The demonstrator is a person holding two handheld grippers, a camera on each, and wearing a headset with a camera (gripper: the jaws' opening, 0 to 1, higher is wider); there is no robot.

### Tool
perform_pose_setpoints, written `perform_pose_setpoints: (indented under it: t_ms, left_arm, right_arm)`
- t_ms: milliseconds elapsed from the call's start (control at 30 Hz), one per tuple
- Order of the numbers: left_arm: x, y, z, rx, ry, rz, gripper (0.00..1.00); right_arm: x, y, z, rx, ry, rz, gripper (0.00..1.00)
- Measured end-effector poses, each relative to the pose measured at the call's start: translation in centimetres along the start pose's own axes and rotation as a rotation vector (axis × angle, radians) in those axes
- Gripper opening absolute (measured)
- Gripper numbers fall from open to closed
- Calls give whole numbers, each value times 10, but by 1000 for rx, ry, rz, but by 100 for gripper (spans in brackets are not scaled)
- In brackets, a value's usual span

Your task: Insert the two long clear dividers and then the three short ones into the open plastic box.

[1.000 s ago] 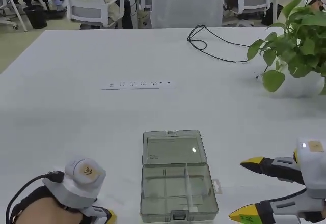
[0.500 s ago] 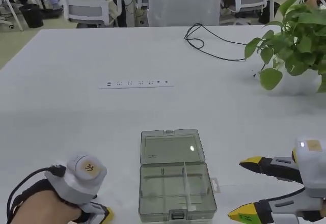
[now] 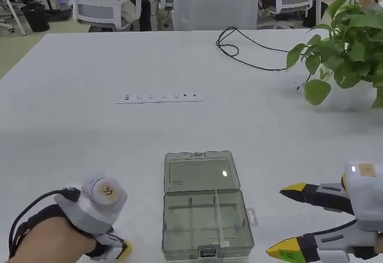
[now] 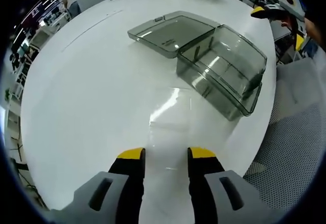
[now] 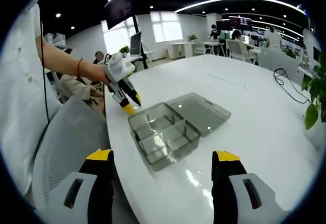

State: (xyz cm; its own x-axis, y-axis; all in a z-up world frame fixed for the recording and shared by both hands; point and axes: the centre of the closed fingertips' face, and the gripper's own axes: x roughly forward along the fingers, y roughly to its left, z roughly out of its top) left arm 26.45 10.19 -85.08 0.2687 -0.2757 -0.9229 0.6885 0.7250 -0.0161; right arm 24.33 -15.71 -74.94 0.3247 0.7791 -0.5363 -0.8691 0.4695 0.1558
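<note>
The clear plastic box stands open near the table's front edge, its lid laid flat behind it. Inside, a long divider runs front to back and a crosspiece meets it. A small clear piece lies just right of the box. My right gripper hovers open to the right of the box, holding nothing. My left gripper sits low at the box's left. Its jaws stand a narrow gap apart over a faint clear shape on the table, short of the box.
A white power strip lies mid-table, a black cable loops at the back, and a potted plant stands at the right. Office chairs line the far edge. The table's near edge is close behind both grippers.
The head camera has shifted slightly. My left hand and gripper have risen and tilted a little. The right gripper and the box stay put.
</note>
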Motion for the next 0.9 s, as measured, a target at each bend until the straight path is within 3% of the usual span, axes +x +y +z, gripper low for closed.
perform_pose_setpoints:
  t_ms: [533, 900]
  left_arm:
    - [-3, -2, -1, -54, -31, -38, 31]
    - [-11, 2, 1, -104, -82, -47, 30]
  right_arm:
    - [0, 1, -3, -4, 14, -3, 79]
    - [0, 0, -2, -5, 15, -8, 78]
